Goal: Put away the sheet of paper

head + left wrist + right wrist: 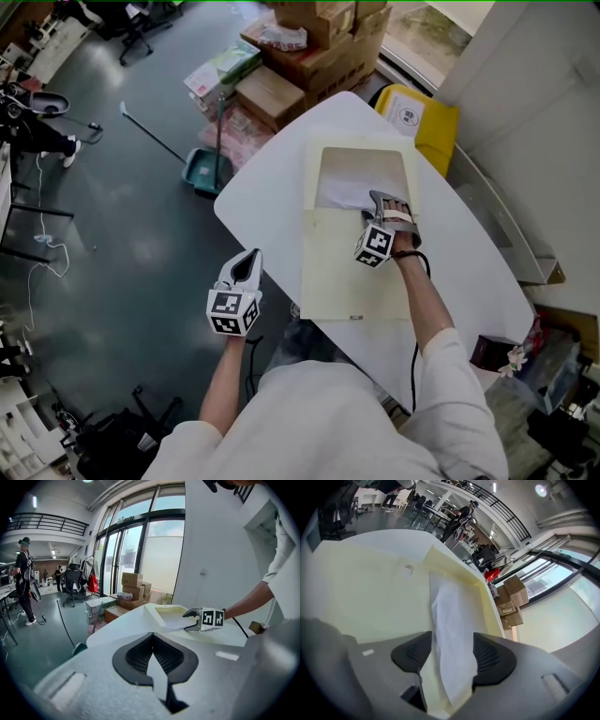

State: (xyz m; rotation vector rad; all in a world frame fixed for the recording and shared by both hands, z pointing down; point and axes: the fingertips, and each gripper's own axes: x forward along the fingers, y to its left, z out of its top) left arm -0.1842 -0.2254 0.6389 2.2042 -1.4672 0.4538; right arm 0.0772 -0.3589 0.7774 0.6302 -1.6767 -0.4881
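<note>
Two jaws of the right gripper [450, 656] are standing wide apart astride the sheet of paper [453, 620], the hand angling down over the cream folder [354, 272] on the table [272, 178]. The sheet's near end is hiding under the folder's front. Left gripper [157, 660] jaws are meeting, empty, hovering off the table's near edge.

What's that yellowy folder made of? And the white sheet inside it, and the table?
Folder: pale cream, matte, lies flat with stiff edges; probably card, possibly thin plastic.
Sheet: white, thin, slightly rumpled, so it looks like paper.
Table: plain white, smooth, faintly shiny; likely laminate or plastic, hard to tell.
</note>
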